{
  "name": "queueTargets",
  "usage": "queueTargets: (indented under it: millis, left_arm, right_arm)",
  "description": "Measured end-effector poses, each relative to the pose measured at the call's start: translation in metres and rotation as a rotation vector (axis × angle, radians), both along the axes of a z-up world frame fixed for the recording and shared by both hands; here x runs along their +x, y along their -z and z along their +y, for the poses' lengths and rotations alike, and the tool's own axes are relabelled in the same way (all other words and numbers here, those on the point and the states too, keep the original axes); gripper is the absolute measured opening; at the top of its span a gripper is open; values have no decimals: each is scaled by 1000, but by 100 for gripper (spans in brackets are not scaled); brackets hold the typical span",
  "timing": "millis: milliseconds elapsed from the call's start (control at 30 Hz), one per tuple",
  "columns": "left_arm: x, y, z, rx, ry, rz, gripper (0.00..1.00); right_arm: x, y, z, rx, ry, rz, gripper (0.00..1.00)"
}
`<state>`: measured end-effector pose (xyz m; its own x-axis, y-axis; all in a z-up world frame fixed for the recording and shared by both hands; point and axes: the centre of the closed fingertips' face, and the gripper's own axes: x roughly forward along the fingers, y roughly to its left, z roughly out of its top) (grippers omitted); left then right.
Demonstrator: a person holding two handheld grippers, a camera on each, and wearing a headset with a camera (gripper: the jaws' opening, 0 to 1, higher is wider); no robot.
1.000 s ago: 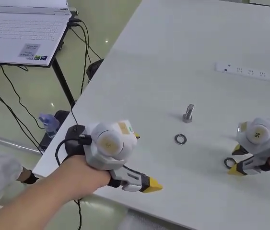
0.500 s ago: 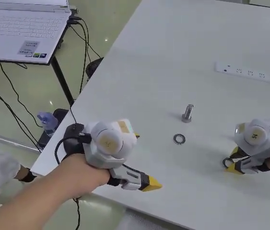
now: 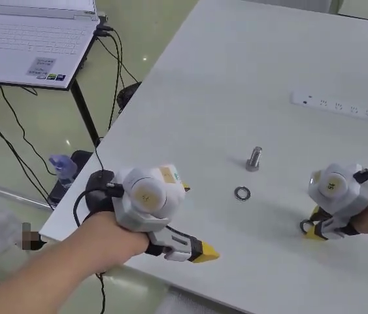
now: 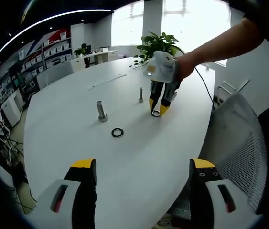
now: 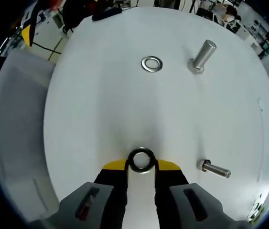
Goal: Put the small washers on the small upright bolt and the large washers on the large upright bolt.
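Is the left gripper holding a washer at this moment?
No, the left gripper has its jaws wide apart with nothing between them, and the loose washer lies flat on the table ahead of it.

Loose washer [image 3: 242, 193] just beside upright bolt [image 3: 253, 158]

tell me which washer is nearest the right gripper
The washer between the yellow tips of the right gripper, near the small bolt; the other washer lies farther off, beside the big bolt.
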<state>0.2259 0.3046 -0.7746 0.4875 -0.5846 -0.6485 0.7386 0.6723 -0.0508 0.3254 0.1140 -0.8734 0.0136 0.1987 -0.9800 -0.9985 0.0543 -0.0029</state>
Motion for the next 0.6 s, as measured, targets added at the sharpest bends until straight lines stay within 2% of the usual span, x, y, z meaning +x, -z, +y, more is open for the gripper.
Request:
queueTargets:
  millis: [400,600]
  left_arm:
    - [-5,-1,2,3,-4,-1,79]
    - [-8,0,3,-1,-11,0,79]
  right_arm:
    - [0,-2,1,-2,24,6,20]
    - [2,-17,2,5,41,10,21]
